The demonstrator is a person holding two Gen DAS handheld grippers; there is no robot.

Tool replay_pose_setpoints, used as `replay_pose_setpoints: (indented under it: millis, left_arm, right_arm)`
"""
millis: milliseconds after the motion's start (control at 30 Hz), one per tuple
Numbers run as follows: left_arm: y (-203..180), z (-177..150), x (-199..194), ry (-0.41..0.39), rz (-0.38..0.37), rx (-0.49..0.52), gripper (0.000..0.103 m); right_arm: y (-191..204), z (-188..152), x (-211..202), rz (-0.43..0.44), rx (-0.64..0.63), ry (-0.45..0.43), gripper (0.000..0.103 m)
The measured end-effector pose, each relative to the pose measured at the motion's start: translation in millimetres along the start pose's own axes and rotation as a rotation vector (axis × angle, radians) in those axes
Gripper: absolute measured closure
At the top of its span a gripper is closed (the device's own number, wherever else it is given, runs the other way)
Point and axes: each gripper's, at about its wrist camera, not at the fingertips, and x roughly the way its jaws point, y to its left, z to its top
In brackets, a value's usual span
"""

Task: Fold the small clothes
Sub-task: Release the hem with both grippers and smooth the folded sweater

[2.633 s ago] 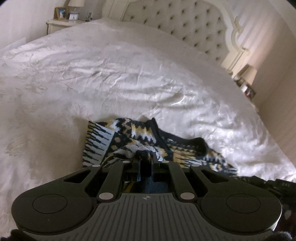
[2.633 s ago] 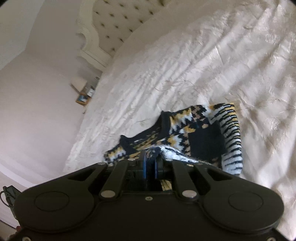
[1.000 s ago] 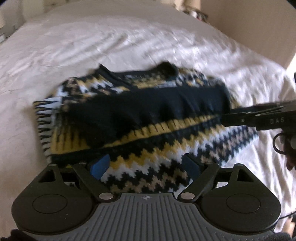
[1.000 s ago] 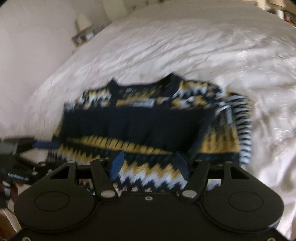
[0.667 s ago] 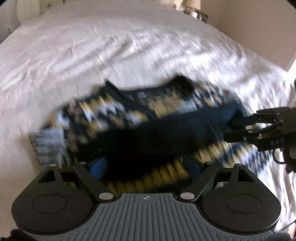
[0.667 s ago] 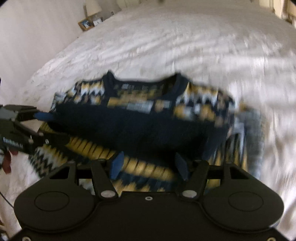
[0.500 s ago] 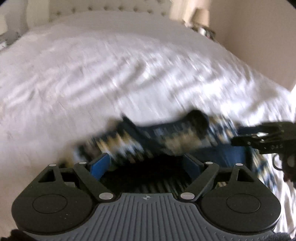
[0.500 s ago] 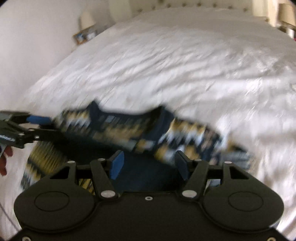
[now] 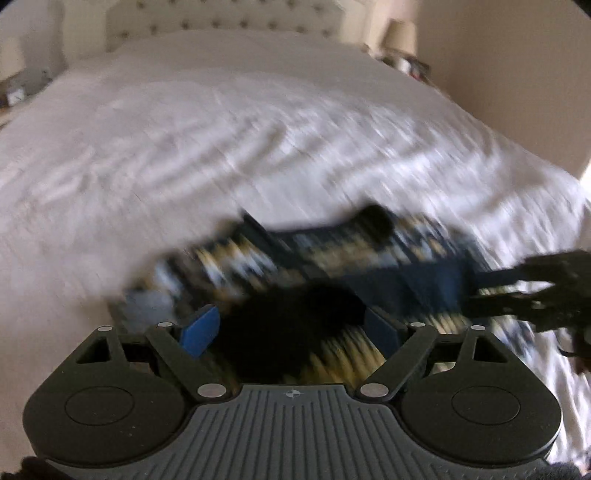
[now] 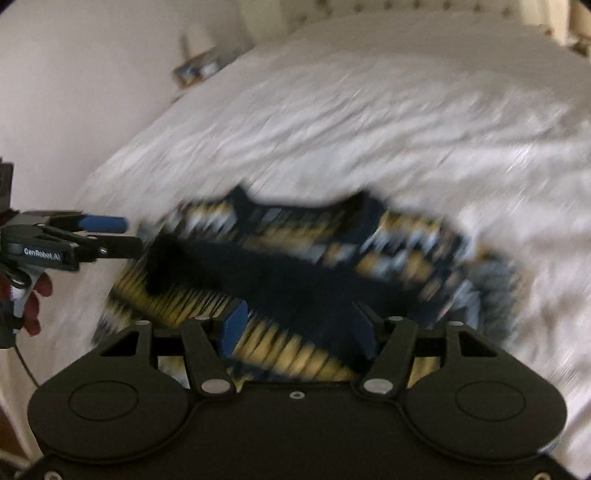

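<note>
A small knitted sweater [image 9: 332,258], navy with yellow and white zigzag bands, lies on the white bedspread [image 9: 221,129]; both views are motion-blurred. It also shows in the right wrist view [image 10: 295,266], collar away from me. My left gripper [image 9: 291,328] is open, its blue pads either side of the sweater's near edge, holding nothing. My right gripper [image 10: 295,328] is open over the near edge too. The left gripper also shows at the left of the right wrist view [image 10: 107,236]; the right gripper shows at the right of the left wrist view [image 9: 517,291].
A tufted headboard [image 9: 221,18] stands at the far end of the bed. Nightstands with a lamp [image 9: 399,37] and picture frames [image 10: 199,66] flank it. A pale wall [image 10: 74,74] runs along the bed's left side.
Both grippers, shut on the sweater 2.6 s ago, have opened and let it go folded on the bed. In the last second both have been moving fast over it; the views are blurred.
</note>
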Motion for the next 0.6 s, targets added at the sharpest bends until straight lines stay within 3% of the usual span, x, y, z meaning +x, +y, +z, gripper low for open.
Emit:
replay_pose_setpoints:
  millis: [200, 300, 400, 600]
  left_arm:
    - [-20, -35, 10, 0.093, -0.077, -0.018, 0.018]
    - [-17, -41, 19, 0.129, -0.072, -0.012, 0.018]
    - [-9, -42, 30, 0.160, -0.062, -0.028, 0.018]
    - [-2, -34, 37, 0.157, -0.051, -0.008, 0.018]
  right_arm:
    - [20, -16, 29, 0.079, -0.010, 0.082, 0.037]
    - [15, -6, 49, 0.044, -0.023, 0.096, 0.037]
    - [6, 20, 61, -0.030, -0.066, 0.043, 0.037]
    - [-18, 73, 46, -0.148, -0.079, -0.121, 0.037]
